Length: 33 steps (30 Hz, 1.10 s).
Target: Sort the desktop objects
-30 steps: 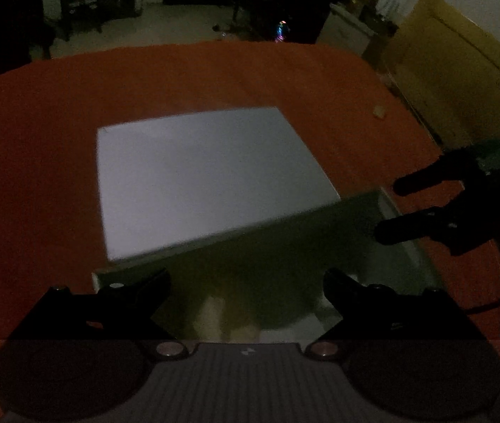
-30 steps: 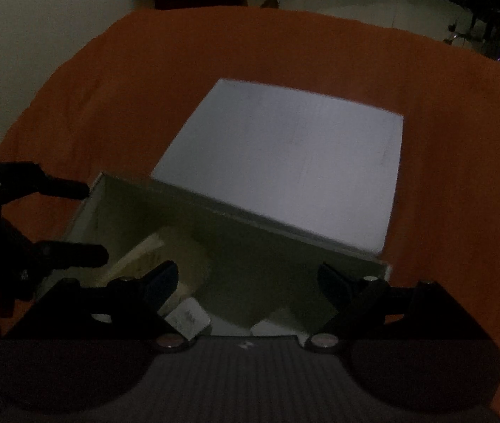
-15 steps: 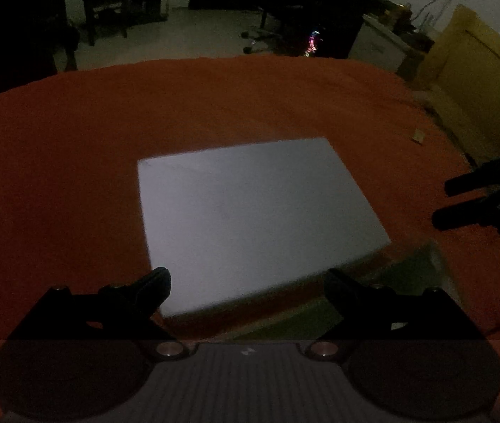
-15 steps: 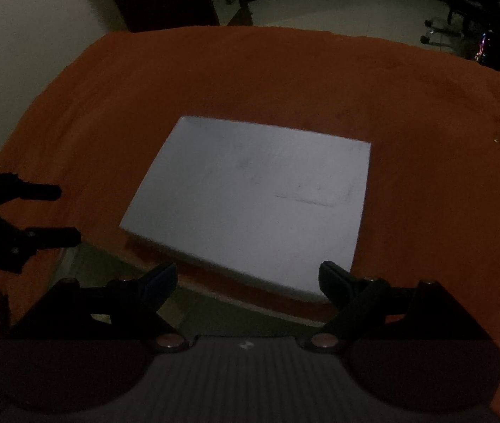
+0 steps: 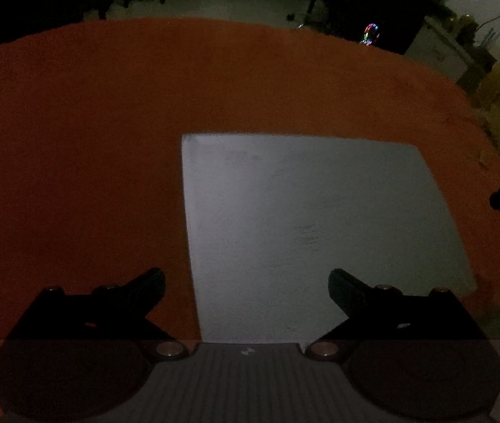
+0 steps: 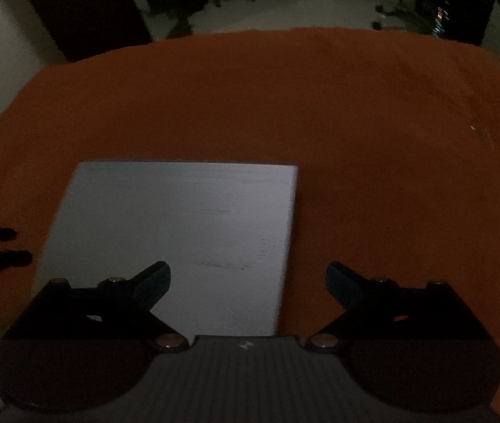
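While the room is dim and both views are dark, a flat pale grey-white rectangular lid (image 5: 313, 225) is seen lying on the orange-red cloth of the table (image 5: 73, 148), its top plain apart from a few faint scuff marks. No open container is shown in either view; a dull greenish patch at the lower right edge of the left wrist view cannot be identified. The left hand-held gripper (image 5: 246, 282) is held over the lid's left edge, released, its jaws having just been opening with nothing gripped between them. The right hand-held gripper (image 6: 248, 278) is held over the lid's right edge, likewise released and just opened wider, with nothing between its fingers. Each gripper's dark fingertips are visible at the border of the other's view.
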Each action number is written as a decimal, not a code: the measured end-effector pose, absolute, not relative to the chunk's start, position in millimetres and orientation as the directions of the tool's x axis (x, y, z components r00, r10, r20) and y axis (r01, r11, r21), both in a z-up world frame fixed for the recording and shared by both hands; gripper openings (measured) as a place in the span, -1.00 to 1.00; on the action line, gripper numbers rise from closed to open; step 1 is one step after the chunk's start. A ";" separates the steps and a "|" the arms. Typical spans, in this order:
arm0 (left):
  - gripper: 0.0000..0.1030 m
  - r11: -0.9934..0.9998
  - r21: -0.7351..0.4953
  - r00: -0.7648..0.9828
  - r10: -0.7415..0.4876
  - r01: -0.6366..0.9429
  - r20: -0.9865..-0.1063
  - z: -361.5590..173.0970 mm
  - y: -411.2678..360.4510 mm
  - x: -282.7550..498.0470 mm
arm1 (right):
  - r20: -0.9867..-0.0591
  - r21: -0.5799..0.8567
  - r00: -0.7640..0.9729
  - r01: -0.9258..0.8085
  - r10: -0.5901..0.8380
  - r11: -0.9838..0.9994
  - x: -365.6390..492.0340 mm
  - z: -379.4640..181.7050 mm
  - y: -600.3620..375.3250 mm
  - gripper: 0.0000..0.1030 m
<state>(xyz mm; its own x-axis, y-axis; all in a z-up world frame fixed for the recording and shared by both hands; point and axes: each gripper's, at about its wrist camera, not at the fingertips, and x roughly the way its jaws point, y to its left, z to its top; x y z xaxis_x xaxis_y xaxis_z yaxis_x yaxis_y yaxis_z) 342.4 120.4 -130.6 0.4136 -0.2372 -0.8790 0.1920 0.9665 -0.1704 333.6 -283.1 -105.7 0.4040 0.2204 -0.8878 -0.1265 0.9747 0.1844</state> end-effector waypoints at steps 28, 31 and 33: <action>1.00 0.913 -0.345 0.193 -0.387 0.218 -0.902 -199.8 129.3 383.9 | -0.923 0.326 0.180 -0.104 0.340 0.940 355.9 -196.7 -269.5 0.97; 1.00 0.919 -0.333 0.204 -0.375 0.210 -0.905 -202.3 128.5 383.5 | -0.931 0.291 0.190 -0.134 0.313 0.947 351.5 -196.3 -258.1 1.00; 1.00 0.915 -0.345 0.205 -0.386 0.208 -0.899 -196.8 128.4 377.2 | -0.928 0.299 0.191 -0.129 0.319 0.946 351.3 -194.9 -262.7 1.00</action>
<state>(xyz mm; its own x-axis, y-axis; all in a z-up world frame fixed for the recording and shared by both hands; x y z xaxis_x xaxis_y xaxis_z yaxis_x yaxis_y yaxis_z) 377.2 128.4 -196.8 0.2050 -0.3859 -0.8995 0.2079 0.9152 -0.3453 351.3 -262.7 -194.9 0.1913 0.3191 -0.9282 -0.1285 0.9457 0.2986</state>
